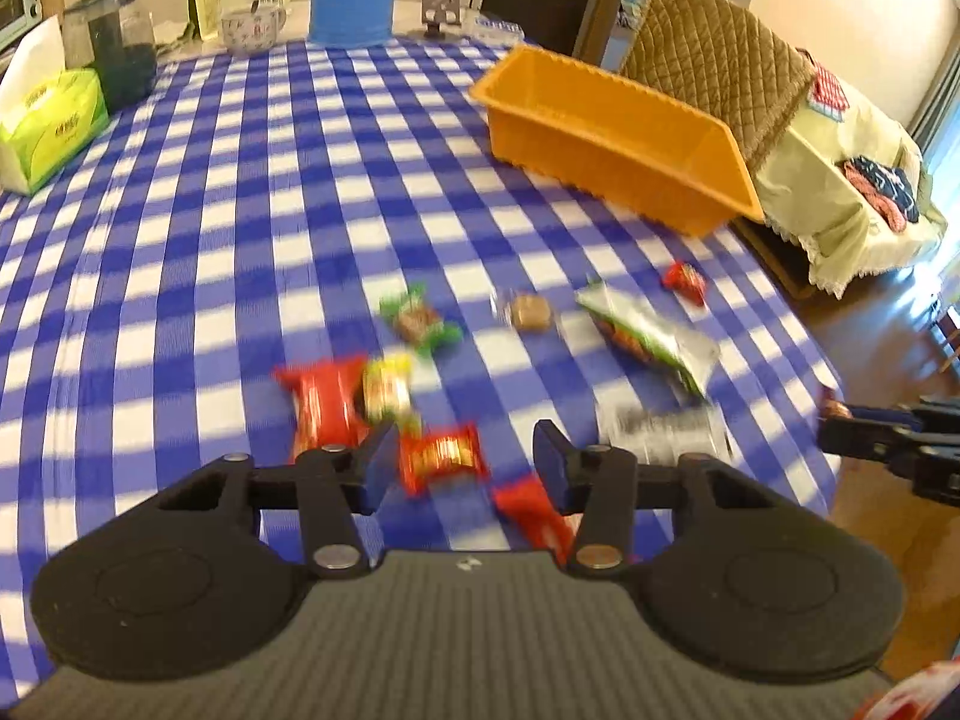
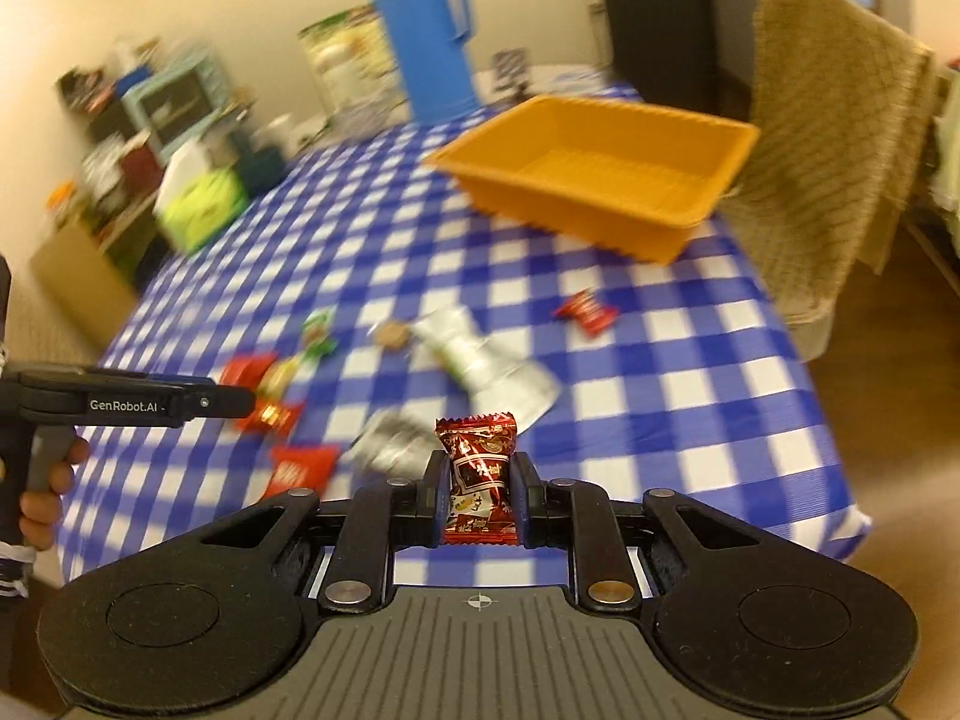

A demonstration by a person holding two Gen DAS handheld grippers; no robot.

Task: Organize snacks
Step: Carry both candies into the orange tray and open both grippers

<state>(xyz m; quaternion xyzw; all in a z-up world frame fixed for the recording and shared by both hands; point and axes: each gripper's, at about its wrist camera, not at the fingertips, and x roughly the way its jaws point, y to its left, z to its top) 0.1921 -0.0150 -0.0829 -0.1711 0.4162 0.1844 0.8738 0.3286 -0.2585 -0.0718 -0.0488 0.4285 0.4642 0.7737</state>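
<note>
Several wrapped snacks lie scattered on the blue-checked tablecloth (image 1: 240, 180). My left gripper (image 1: 465, 461) hangs open over a small red packet (image 1: 443, 456), which sits between the jaws with a gap on its right. A long red packet (image 1: 324, 408), a yellow-green one (image 1: 390, 387) and a silver one (image 1: 660, 426) lie close by. My right gripper (image 2: 477, 480) is shut on a dark red candy packet (image 2: 477, 438), held upright above the table's near edge. An empty orange tray (image 2: 600, 180) stands at the far right of the table.
A blue thermos (image 2: 426, 30), a mug (image 1: 252, 30) and a green tissue box (image 1: 48, 120) stand along the table's far side. A chair with a quilted cover (image 1: 714, 60) is behind the tray. A silver-green pouch (image 1: 648, 336) and a small red candy (image 1: 684, 282) lie before the tray.
</note>
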